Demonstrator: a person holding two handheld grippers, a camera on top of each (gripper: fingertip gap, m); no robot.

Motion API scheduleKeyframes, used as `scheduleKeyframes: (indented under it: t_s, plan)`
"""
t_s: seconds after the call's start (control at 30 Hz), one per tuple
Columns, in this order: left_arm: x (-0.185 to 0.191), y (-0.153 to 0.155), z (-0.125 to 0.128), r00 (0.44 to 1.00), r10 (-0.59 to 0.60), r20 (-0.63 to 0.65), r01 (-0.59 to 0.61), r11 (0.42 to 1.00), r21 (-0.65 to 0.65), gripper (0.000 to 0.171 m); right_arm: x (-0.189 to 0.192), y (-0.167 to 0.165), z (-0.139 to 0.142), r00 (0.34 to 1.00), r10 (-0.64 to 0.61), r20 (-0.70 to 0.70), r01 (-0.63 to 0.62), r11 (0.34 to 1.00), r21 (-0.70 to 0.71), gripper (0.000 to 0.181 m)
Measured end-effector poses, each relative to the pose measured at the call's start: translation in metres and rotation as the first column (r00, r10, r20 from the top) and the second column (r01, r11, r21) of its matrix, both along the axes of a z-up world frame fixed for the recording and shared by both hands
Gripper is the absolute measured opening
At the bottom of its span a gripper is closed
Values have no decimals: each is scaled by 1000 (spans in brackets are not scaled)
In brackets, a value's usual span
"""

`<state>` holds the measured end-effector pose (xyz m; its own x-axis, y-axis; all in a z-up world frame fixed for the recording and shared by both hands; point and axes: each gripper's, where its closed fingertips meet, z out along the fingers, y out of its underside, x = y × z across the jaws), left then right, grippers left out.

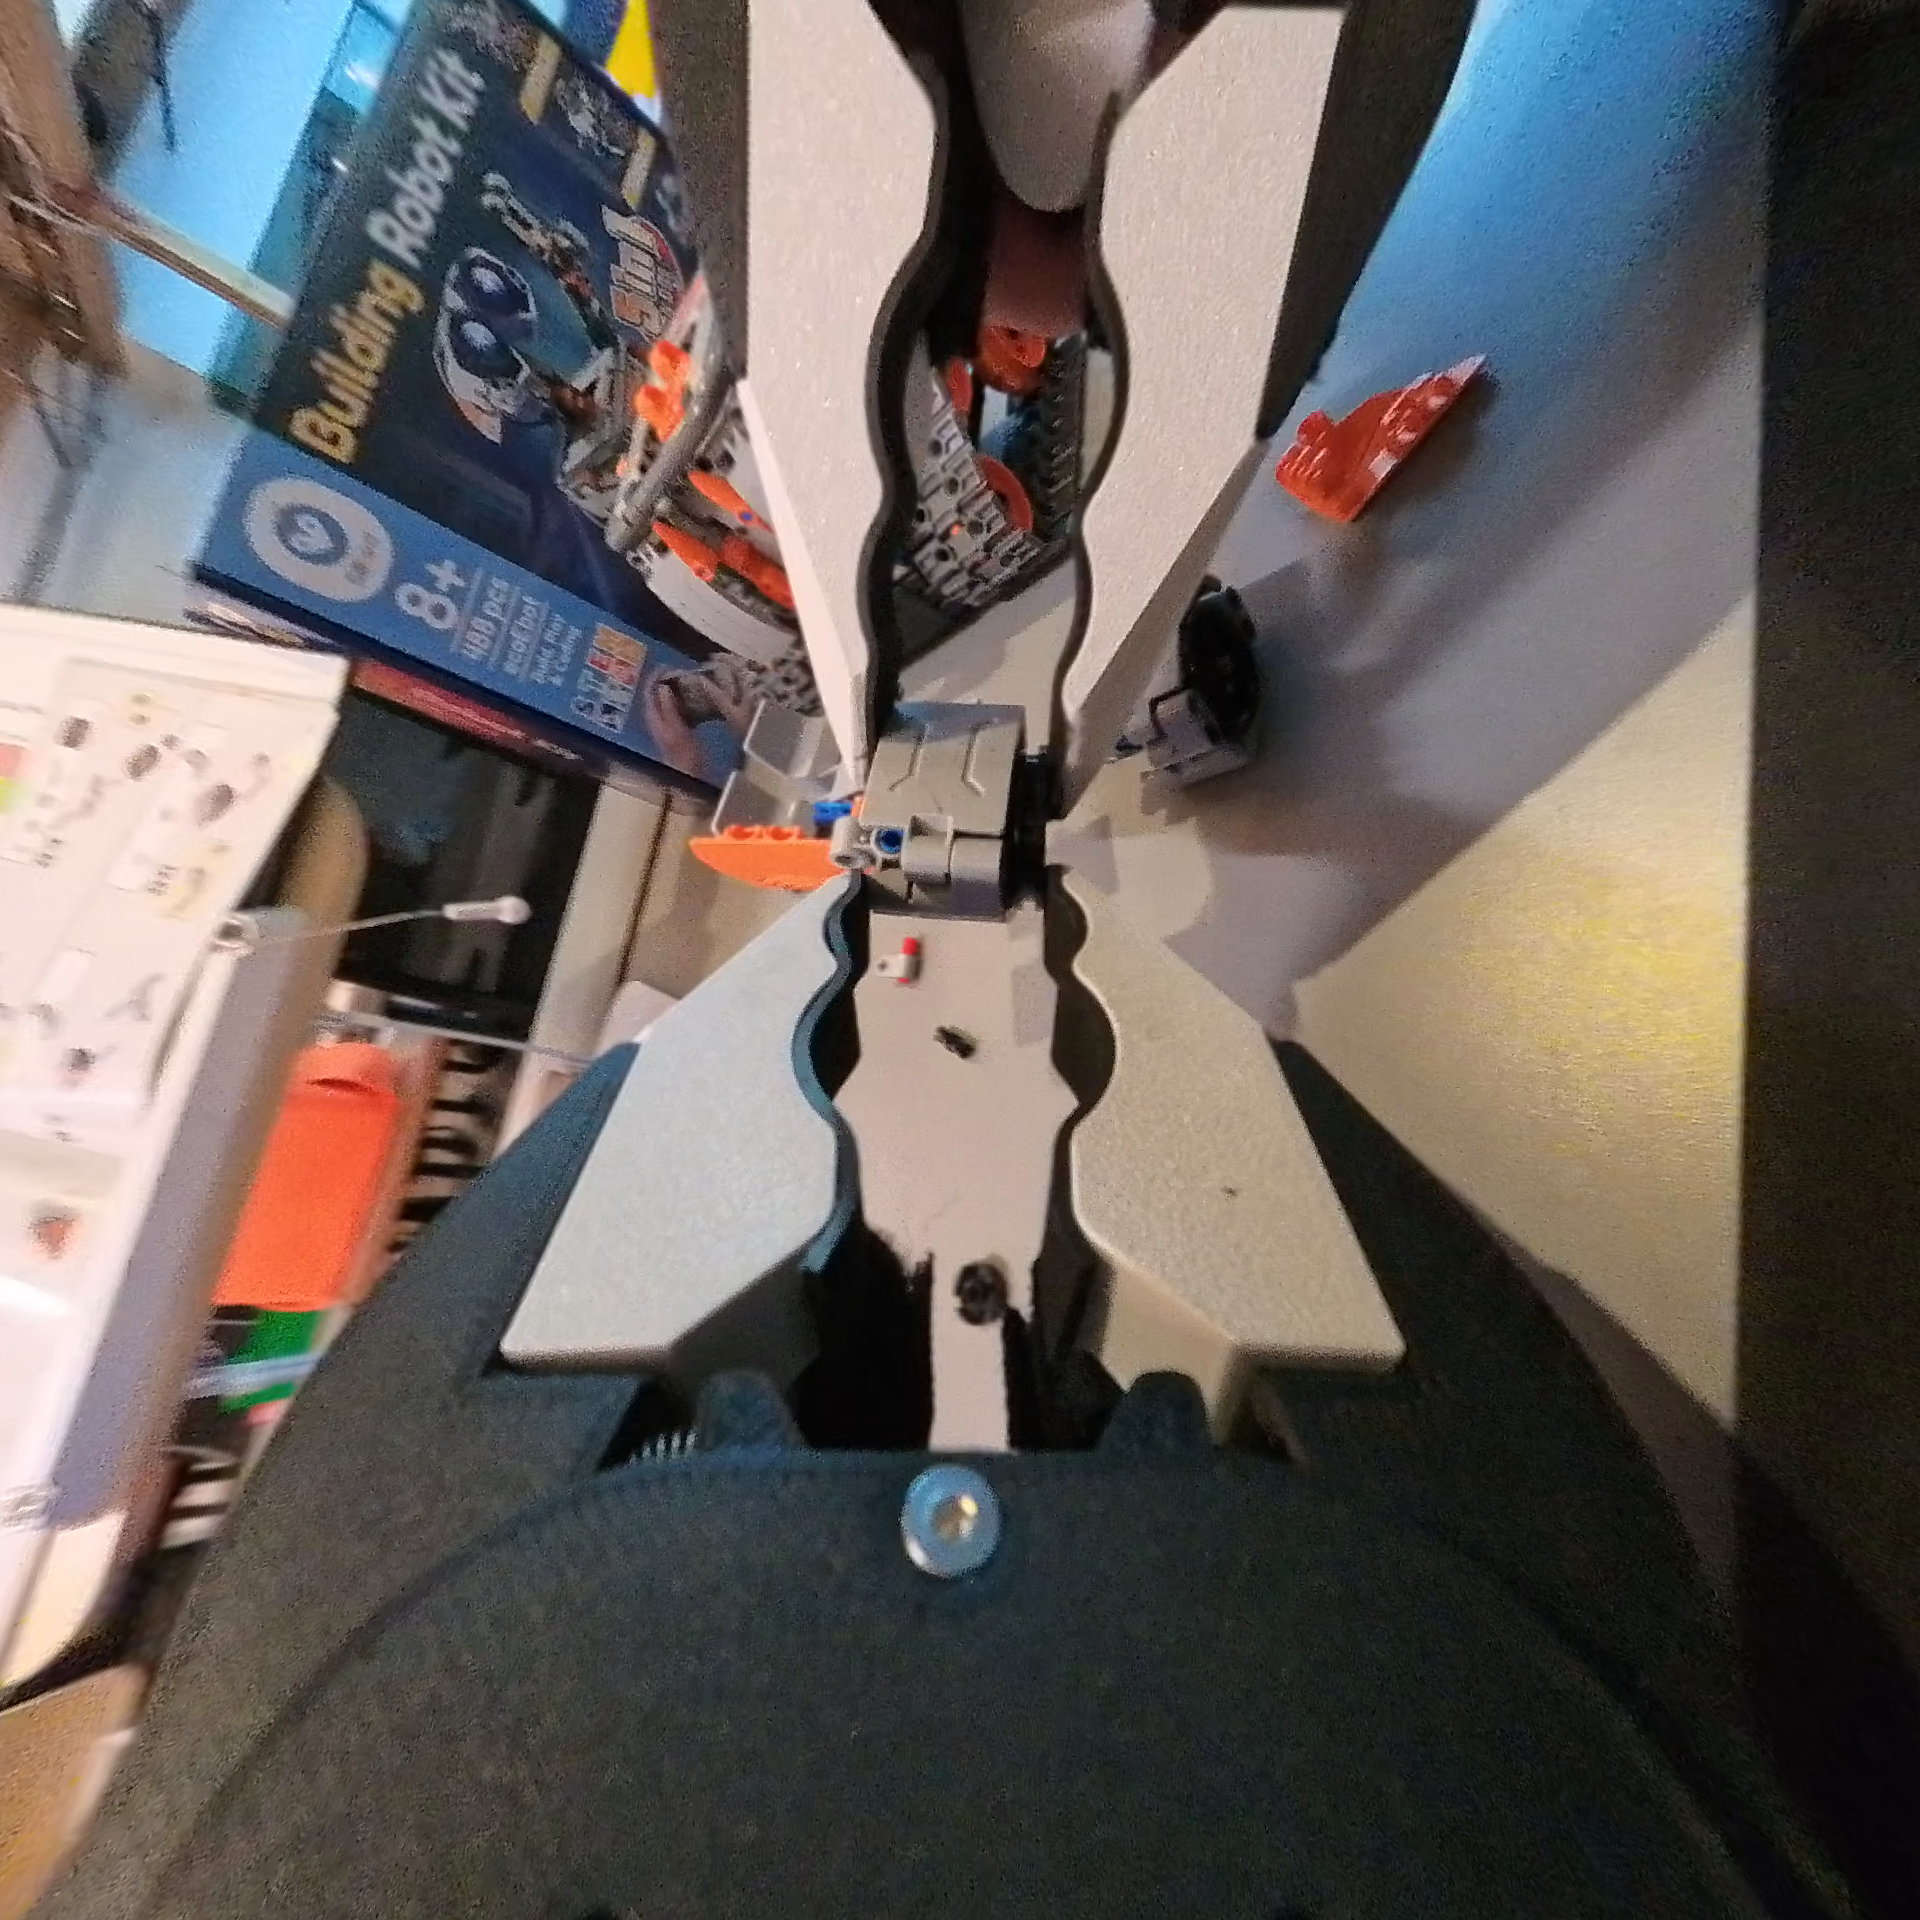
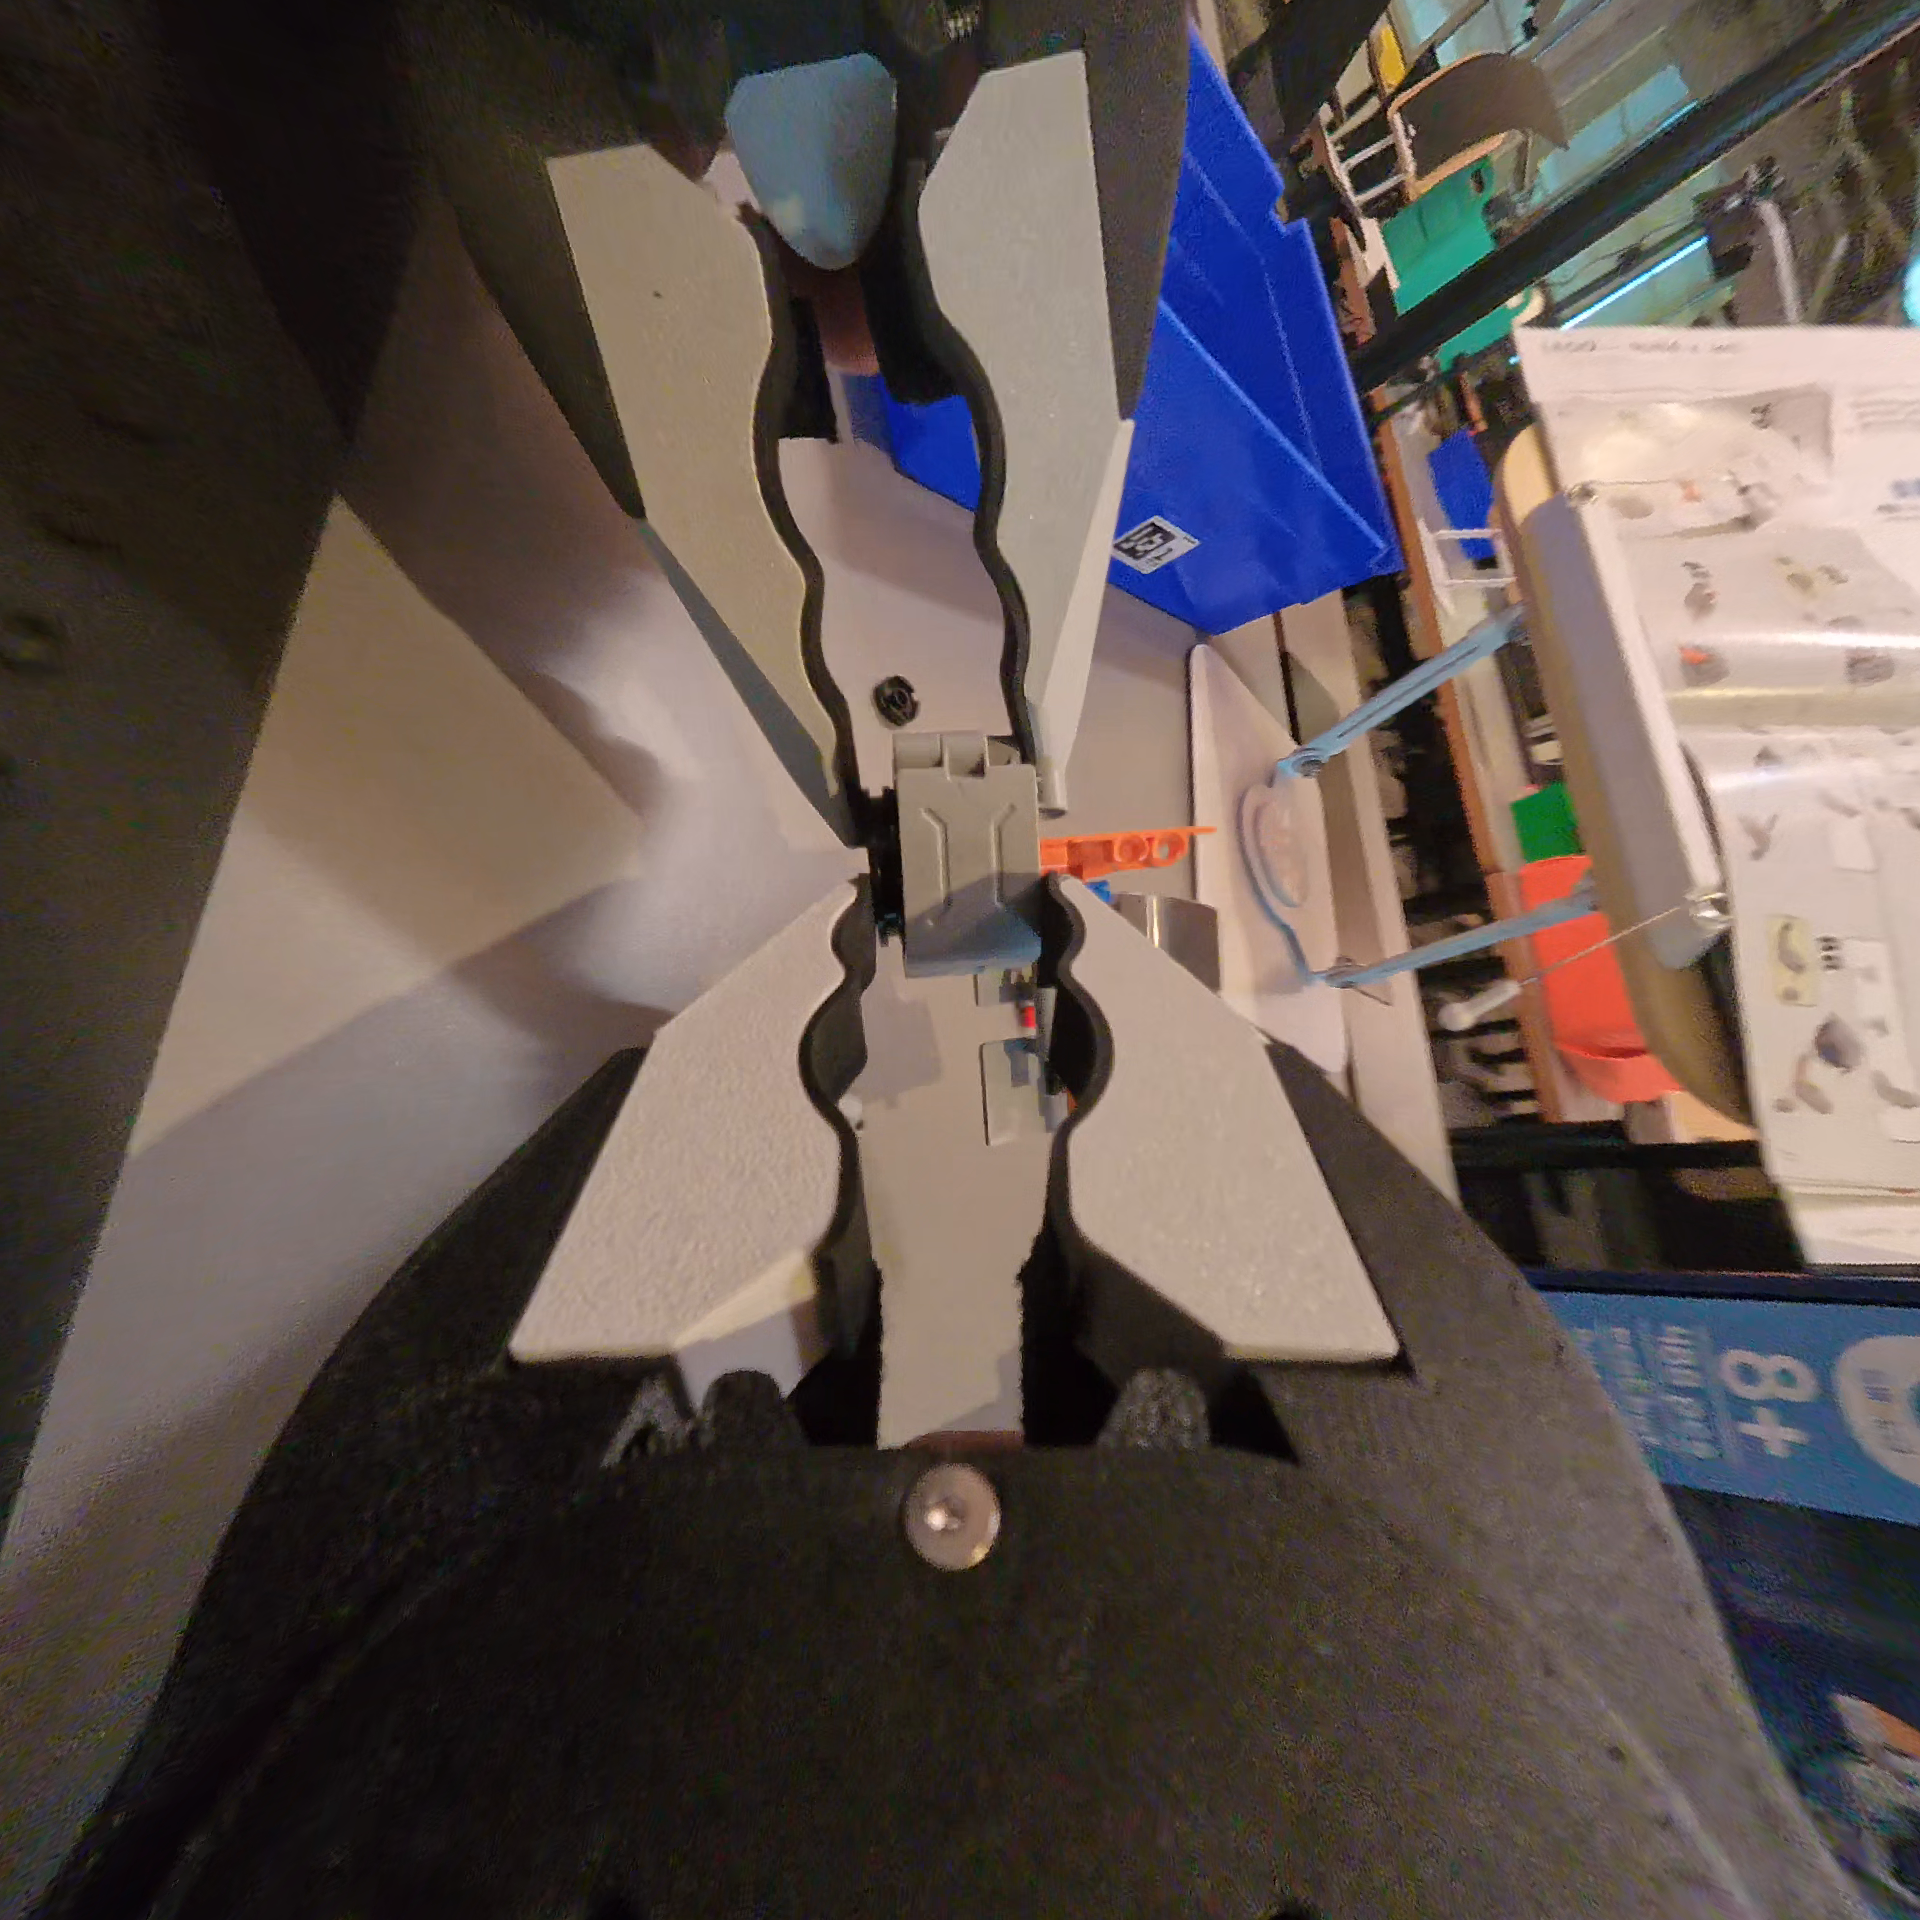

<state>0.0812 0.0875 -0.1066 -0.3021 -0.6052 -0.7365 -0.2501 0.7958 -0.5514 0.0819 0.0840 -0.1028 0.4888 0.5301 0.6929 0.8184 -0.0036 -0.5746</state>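
Large print and numbers are showing on the blue kit box (image 1: 343, 499). A small black-and-white sticker (image 2: 1153, 545) is sitting on the blue bin (image 2: 1257, 416). The white instruction sheet (image 2: 1766, 727) is carrying print too tiny to read.

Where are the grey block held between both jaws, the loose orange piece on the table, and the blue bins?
grey block (image 1: 940, 800): left wrist view, its flat grooved top face.
orange piece (image 1: 1377, 442): left wrist view, centre of its body.
blue bins (image 2: 1247, 436): right wrist view, the side wall.
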Motion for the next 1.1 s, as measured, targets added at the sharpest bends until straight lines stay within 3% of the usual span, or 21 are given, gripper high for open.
scheduleKeyframes:
  t_s: [0.1, 0.3, 0.37, 0.5, 0.67, 0.83, 0.93, 1.03, 1.1]
  plan:
    - [-1, 8, -14, 996, 14, -83, -22, 994, -104, 31, 3, -1, -5, 994, -1, -108, -8, 996, -88, 29]
    - [-7, 25, -44, 966, 33, -255, -110, 949, -296, 31, 22, -10, -7, 985, -25, -173, -7, 984, -179, 31]
    - [-9, 29, -54, 951, 34, -306, -138, 934, -328, 31, 25, -18, -16, 979, -19, -203, -37, 962, -271, 32]
    - [-10, 32, -57, 940, 39, -340, -163, 924, -347, 31, 33, -30, -32, 979, -19, -201, -61, 920, -387, 41]
    - [-14, 38, -63, 921, 58, -386, -205, 914, -351, 52, 34, -38, -29, 963, -26, -268, -99, 892, -441, 50]
    - [-16, 38, -63, 917, 51, -396, -201, 916, -348, 62, 39, -41, -47, 970, -61, -235, -72, 853, -518, 57]
    - [-16, 36, -58, 926, 51, -375, -184, 926, -330, 63, 43, -42, -60, 979, -77, -190, -42, 830, -556, 50]
    - [-14, 31, -49, 943, 39, -331, -145, 941, -304, 62, 44, -41, -63, 981, -81, -177, -33, 829, -559, 28]
    - [-11, 27, -41, 954, 37, -298, -124, 953, -278, 61, 42, -40, -59, 981, -67, -180, -40, 844, -535, 27]
